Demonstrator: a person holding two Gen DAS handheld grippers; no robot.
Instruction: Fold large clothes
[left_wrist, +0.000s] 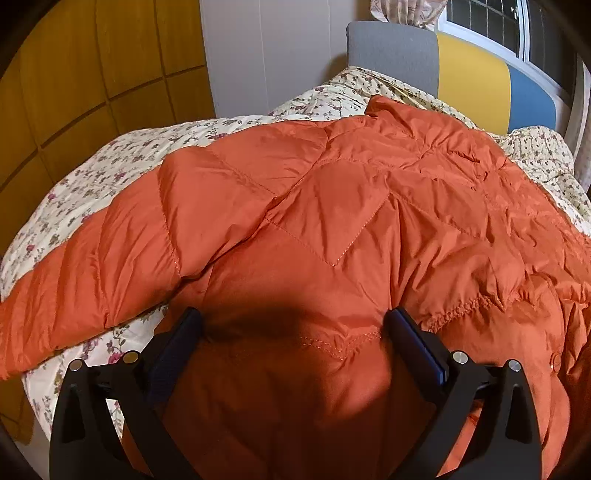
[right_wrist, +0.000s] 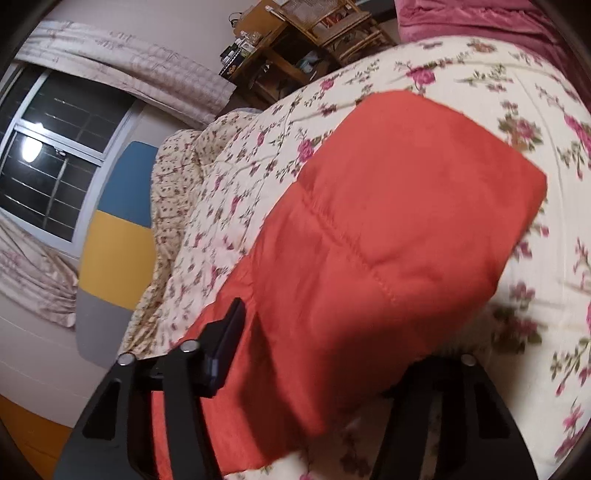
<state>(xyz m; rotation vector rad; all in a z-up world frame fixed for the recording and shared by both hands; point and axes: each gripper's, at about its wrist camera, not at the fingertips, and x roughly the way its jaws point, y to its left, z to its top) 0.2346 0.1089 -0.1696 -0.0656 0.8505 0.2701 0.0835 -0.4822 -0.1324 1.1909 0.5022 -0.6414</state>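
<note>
While the left wrist cam gets the whole orange puffer jacket (left_wrist: 332, 221) spread on the floral bedspread (left_wrist: 92, 173), collar toward the headboard (left_wrist: 461, 70), the right cam only catches one sleeve (right_wrist: 388, 229). Left gripper (left_wrist: 293, 325) is spread wide over the hem. Right gripper (right_wrist: 332, 332): one finger's hidden under fabric, so can't tell.

My quilted jacket (left_wrist: 332, 221) is burnt orange all over, its diamond stitching in matching orange thread; its sleeve (right_wrist: 388, 229) shows the same plain orange. Under the jacket, the bedspread (left_wrist: 122, 158) is cream, sprinkled with pink roses and olive-green leaves. Behind the jacket, the headboard (left_wrist: 472, 74) runs in grey, yellow and blue panels. Left of the jacket, the wardrobe (left_wrist: 74, 74) is mustard yellow. My tongs, left gripper (left_wrist: 293, 325) and right gripper (right_wrist: 332, 332), are black with dark blue pads.
</note>
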